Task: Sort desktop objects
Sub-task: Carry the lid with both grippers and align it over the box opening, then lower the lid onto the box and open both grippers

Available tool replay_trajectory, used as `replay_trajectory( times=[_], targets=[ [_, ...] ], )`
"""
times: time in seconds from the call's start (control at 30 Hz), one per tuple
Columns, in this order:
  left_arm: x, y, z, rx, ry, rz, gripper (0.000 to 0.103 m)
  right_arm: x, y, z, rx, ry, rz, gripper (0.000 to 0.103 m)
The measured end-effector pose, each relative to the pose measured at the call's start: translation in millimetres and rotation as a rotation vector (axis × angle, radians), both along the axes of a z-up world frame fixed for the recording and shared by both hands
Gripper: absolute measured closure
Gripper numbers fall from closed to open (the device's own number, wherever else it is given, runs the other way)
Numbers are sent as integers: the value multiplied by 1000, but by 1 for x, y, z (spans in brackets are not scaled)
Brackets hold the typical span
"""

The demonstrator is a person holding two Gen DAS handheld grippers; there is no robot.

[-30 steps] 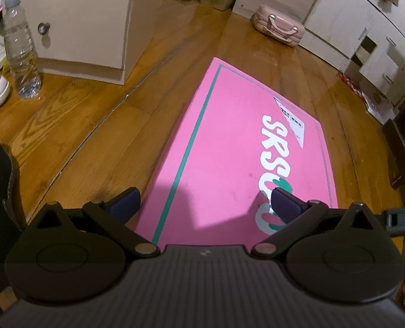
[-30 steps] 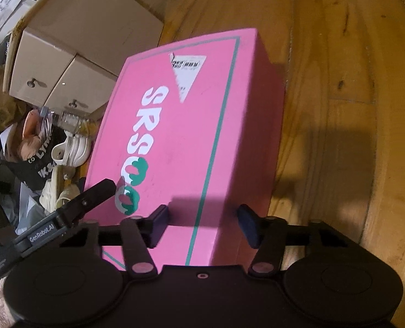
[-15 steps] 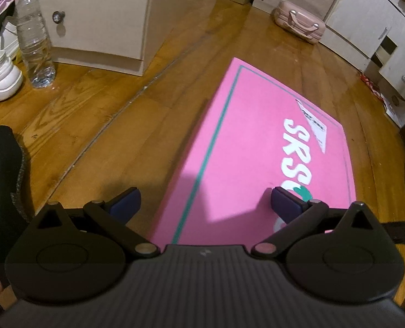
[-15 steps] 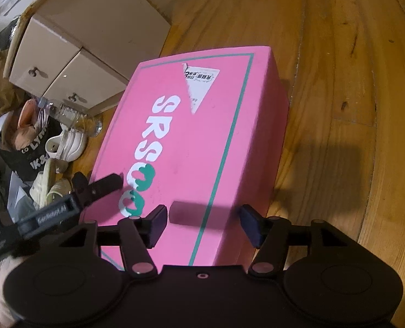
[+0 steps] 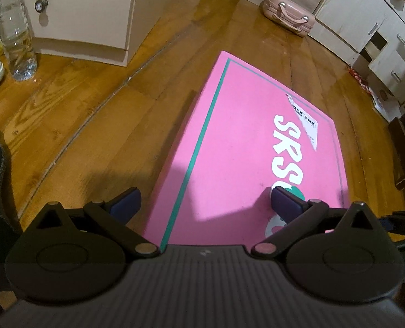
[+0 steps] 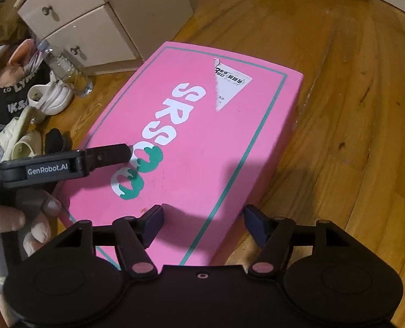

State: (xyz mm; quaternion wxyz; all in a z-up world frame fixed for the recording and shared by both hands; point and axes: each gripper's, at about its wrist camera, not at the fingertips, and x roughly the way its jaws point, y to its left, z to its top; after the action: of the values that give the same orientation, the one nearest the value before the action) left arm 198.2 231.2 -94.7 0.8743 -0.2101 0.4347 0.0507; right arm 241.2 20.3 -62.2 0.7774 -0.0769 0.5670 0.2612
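Pink fills the near ground of both wrist views: a large flat pink box (image 5: 246,147) with a teal border line and white "SRS" lettering lies lid-up on the wooden floor (image 5: 93,125). In the left wrist view the left gripper (image 5: 206,202) is spread wide and holds nothing; its left finger sits over bare floor at 9 o'clock of the box's near edge, while its right finger sits over the lid by the teal-and-white logo, so the box's left border line runs up between them toward 12 o'clock. Whether either pad touches the lid cannot be told from this angle. In the right wrist view the right gripper (image 6: 203,225) is likewise wide apart and empty, straddling the box's near right corner: one finger over the lid, the other out past the box's right side above the floor. From 9 o'clock in that view the left gripper reaches in side-on, its tip over the logo, gripped by the person's hand (image 6: 24,218). Farther out, a torn white label (image 6: 229,87) sits on the lid beyond the lettering. Beyond the box at 10 to 11 o'clock stand a plastic water bottle (image 5: 16,32), white shoes (image 6: 50,95) and a beige drawer cabinet (image 6: 98,16). A small pink suitcase (image 5: 287,17) lies on the floor at about 1 o'clock, near white cupboards (image 5: 366,24).
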Motion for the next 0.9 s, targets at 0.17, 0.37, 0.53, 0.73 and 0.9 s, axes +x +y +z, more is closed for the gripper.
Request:
replay_trajectory(
  times=[0.17,0.37,0.53,0.73,0.9],
  targets=[
    [3,-1,-1,2,2,-20,0,2,13,1,-67,-10,20,29],
    [5,0,-6,-21,-7,-29,0,3,20,2,-107,-12,34,29],
    [7,-6,-3,13,0,-40,0,4,26,3,-139,-13,36,29],
    [6,-8,-2,29,-1,-24,0,2,29,3,-161,-28,54,28],
    [-7,-39,15,218,32,-26,0,-4,29,10,-207,-6,105,28]
  ],
)
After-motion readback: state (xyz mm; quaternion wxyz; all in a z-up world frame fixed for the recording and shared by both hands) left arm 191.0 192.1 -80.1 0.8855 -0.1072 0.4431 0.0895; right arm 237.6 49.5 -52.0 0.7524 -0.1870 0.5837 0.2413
